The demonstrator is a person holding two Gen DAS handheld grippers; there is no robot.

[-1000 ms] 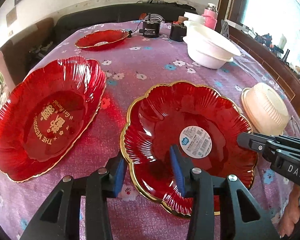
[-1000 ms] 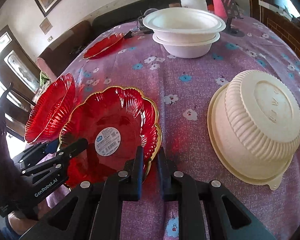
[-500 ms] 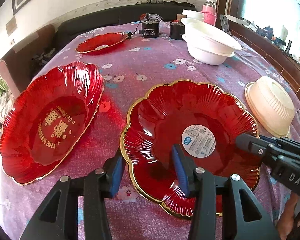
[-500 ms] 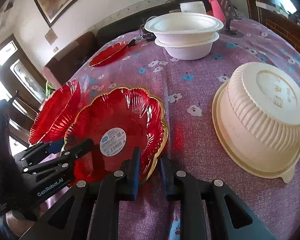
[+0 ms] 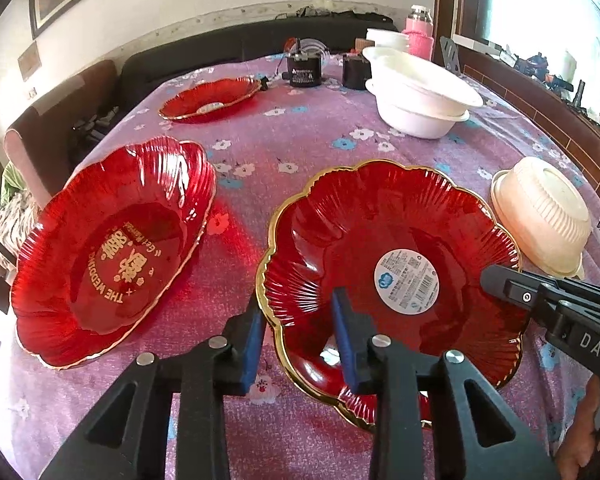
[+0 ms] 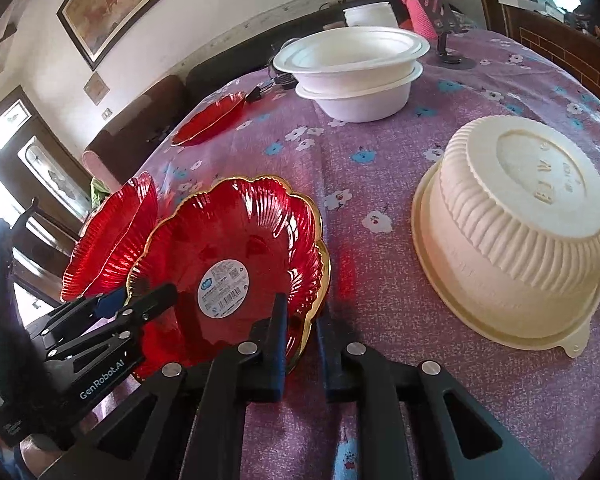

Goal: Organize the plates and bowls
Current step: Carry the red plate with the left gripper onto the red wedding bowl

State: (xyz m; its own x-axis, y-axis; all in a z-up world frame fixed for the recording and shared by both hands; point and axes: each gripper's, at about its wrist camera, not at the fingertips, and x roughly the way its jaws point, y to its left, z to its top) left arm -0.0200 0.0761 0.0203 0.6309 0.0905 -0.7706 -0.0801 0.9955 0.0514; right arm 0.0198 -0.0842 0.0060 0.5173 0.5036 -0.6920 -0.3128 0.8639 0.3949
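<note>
A red gold-rimmed plate with a white sticker (image 5: 392, 272) (image 6: 236, 256) is raised off the purple tablecloth, over another red plate seen at its lower edge. My left gripper (image 5: 298, 344) straddles its near-left rim with the jaws apart. My right gripper (image 6: 300, 344) straddles its right rim, jaws narrowly apart around the rim. A second red plate with gold lettering (image 5: 112, 248) (image 6: 112, 236) lies to the left. A third red plate (image 5: 210, 98) (image 6: 210, 118) sits far back. Two stacked white bowls (image 5: 420, 96) (image 6: 356, 72) stand at the back. A cream bowl (image 5: 544, 216) (image 6: 516, 232) lies upside down at the right.
Black boxes (image 5: 304, 68) and a pink bottle (image 5: 420, 36) stand at the table's far edge, with more white bowls (image 5: 384, 38) behind. A dark sofa (image 5: 220, 52) runs along the far wall. A wooden ledge (image 5: 540, 92) borders the right side.
Both grippers and the stickered plate have risen and tilted a little; the views look lower across the table. The jaws hold the same spacing at the plate's rim.
</note>
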